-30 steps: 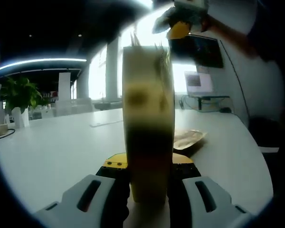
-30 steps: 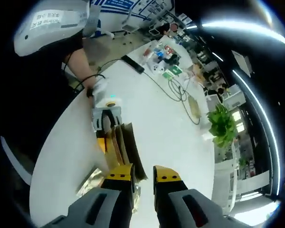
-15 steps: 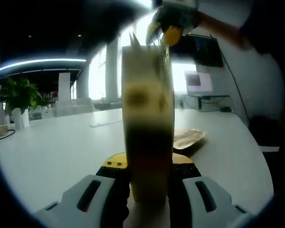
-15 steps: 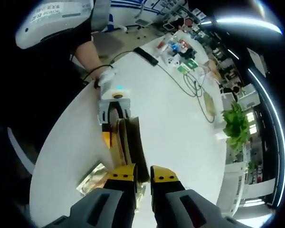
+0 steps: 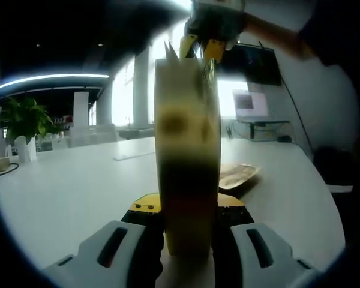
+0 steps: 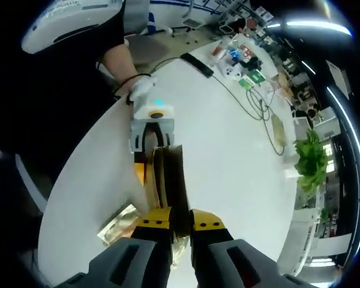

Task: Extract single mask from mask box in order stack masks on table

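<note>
Tall yellowish cardboard mask box (image 5: 187, 150) clenched upright by left gripper (image 5: 189, 231). Right gripper (image 6: 179, 225), jaws narrowly parted, above box's open top, grasping nothing, probably. Masks: light, floppy; pinch one edge.

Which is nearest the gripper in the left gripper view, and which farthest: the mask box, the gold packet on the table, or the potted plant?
1. Mask box, clamped between the left gripper's jaws.
2. Gold packet, on the table just right of the box.
3. Potted plant, far left, across the table.

An office, we think, long white table (image 5: 66, 180), potted plant (image 5: 25, 123), wall screen (image 5: 249, 63), big windows (image 5: 123, 90), cables and gadgets (image 6: 243, 63).
</note>
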A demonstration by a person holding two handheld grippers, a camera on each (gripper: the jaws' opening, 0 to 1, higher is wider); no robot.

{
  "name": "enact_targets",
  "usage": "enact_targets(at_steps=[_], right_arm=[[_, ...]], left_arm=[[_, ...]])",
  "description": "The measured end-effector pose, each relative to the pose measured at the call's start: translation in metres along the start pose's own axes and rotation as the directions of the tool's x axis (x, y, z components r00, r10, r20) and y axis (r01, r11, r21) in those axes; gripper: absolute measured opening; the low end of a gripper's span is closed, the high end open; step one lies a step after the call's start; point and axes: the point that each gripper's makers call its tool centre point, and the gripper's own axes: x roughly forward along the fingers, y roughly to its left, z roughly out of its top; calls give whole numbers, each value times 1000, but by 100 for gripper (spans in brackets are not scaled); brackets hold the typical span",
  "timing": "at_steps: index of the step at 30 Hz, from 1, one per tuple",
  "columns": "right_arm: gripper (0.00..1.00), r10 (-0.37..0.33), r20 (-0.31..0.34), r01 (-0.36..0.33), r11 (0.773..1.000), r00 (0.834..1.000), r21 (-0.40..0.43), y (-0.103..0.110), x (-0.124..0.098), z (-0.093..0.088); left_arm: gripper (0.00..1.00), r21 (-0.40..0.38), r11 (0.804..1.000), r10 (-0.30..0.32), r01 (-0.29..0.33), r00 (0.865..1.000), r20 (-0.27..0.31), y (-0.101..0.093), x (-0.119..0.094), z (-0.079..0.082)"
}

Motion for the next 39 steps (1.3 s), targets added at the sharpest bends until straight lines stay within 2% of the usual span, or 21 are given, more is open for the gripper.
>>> enact_targets(at_steps=[14, 29, 39], right_arm=[[4, 23, -12, -23, 1000, 1000, -8, 1, 4, -2], [1, 142, -58, -143, 990, 988, -16, 3, 11, -1], [1, 166, -76, -169, 985, 983, -21, 3, 14, -1]], left_arm=[[20, -3, 1000, -2, 2, 1000, 3, 0, 0, 0], [20, -1, 1000, -2, 2, 1000, 7, -2, 0, 1], [20, -3, 1000, -3, 3, 1000, 9, -2, 0, 2]])
